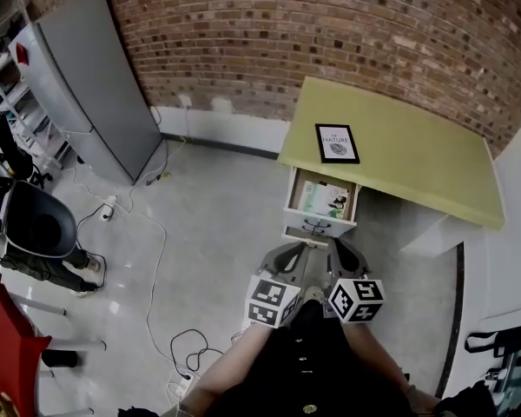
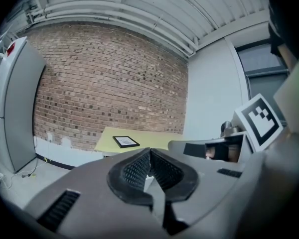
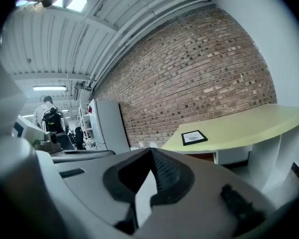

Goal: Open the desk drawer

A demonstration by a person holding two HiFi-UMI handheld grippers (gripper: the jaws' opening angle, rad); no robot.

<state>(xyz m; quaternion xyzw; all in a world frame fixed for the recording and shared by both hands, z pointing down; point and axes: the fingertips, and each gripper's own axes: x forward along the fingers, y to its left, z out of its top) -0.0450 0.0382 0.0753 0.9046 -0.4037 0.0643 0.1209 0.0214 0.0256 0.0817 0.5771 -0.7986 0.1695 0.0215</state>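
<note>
Drawer (image 1: 318, 225) stands pulled out of your bench (image 1: 417, 155); left tool (image 1: 287, 255) and right tool (image 1: 345, 252) closed, empty; task apparently complete.

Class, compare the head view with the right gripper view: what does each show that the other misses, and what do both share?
Only the head view: the inside of the open drawer, holding papers, and cables on the floor. Only the right gripper view: ceiling lights and a distant person with a backpack. Both: the yellow-green desk, the framed picture lying on it, the brick wall and the grey cabinet.
</note>
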